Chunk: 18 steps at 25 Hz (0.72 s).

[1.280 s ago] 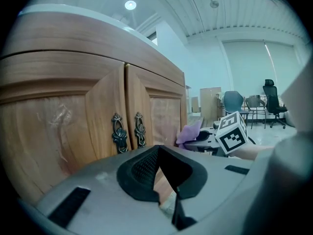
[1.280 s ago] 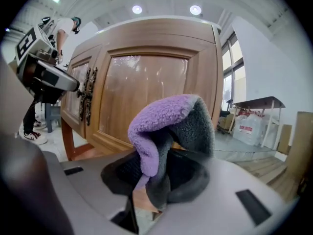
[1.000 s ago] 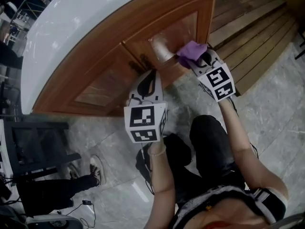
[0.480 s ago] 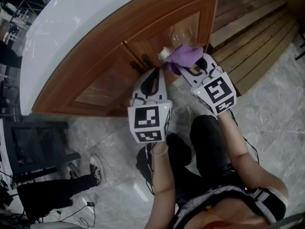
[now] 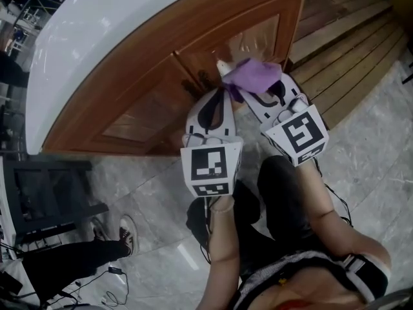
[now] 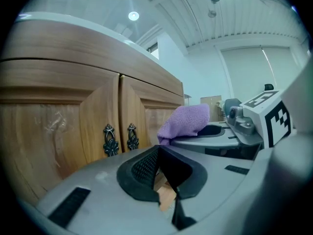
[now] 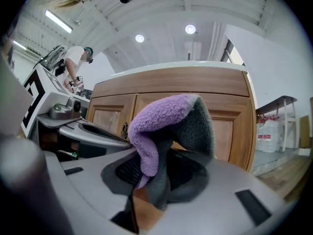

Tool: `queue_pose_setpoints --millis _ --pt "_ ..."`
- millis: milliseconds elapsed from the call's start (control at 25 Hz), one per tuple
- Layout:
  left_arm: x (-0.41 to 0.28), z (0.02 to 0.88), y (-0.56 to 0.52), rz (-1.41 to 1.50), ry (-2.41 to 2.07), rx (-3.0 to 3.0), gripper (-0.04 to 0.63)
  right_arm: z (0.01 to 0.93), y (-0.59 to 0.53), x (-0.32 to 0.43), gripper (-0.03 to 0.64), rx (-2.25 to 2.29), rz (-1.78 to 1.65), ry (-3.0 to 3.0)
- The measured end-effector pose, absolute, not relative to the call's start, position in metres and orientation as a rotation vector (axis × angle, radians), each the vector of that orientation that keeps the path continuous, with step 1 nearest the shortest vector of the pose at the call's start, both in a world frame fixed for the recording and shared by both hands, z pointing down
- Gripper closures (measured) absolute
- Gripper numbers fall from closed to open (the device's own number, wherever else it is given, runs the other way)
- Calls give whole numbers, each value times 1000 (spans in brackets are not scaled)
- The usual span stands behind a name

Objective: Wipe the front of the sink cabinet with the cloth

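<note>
The right gripper (image 7: pixel 155 176) is clamped on the cloth (image 7: pixel 166 124). The purple and grey bundle stands up out of the pinch and folds over at centre frame in the right gripper view. In the head view this gripper (image 5: pixel 259 88) sits right of centre near the top, with the cloth (image 5: pixel 251 75) bunched at its tip against the cabinet (image 5: pixel 145 105) front, close to where the two doors meet. Whether the cloth actually touches the wood I cannot tell.

The left gripper (image 6: pixel 159 169) has its jaws together with nothing between them. It lies just beside the right one, left of it in the head view (image 5: pixel 216 101), and points at the same doors.

In the left gripper view two dark ornate handles (image 6: pixel 121 138) flank the door seam at left of centre, and the cloth (image 6: pixel 186 122) shows to their right.

A white counter (image 5: pixel 97 37) curves above the cabinet across the upper left. Grey stone floor (image 5: pixel 145 189) lies below it, and wooden boards (image 5: pixel 348 37) fill the upper right. Someone's shoe (image 5: pixel 128 230) shows at lower left.
</note>
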<state>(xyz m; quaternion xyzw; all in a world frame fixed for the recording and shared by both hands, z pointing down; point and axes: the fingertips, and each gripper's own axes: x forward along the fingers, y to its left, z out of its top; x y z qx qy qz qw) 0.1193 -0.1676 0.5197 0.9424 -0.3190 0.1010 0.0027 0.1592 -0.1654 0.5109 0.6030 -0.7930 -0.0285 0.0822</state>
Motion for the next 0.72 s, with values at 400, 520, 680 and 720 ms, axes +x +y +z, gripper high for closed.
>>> queue_pose_setpoints --millis 400,520,680,720 --pt "111 513 -169 277 -1006 2953 598 512 -166 147 448 1797 -83 -2401" --pt "110 514 -168 280 -990 2969 598 514 -166 143 447 1798 -84 -2406" --pt "114 517 -172 249 -955 2954 598 512 -168 149 447 1821 -82 -2395" --pt "116 521 -175 261 -940 2949 598 511 -169 150 447 1832 -75 -2392"
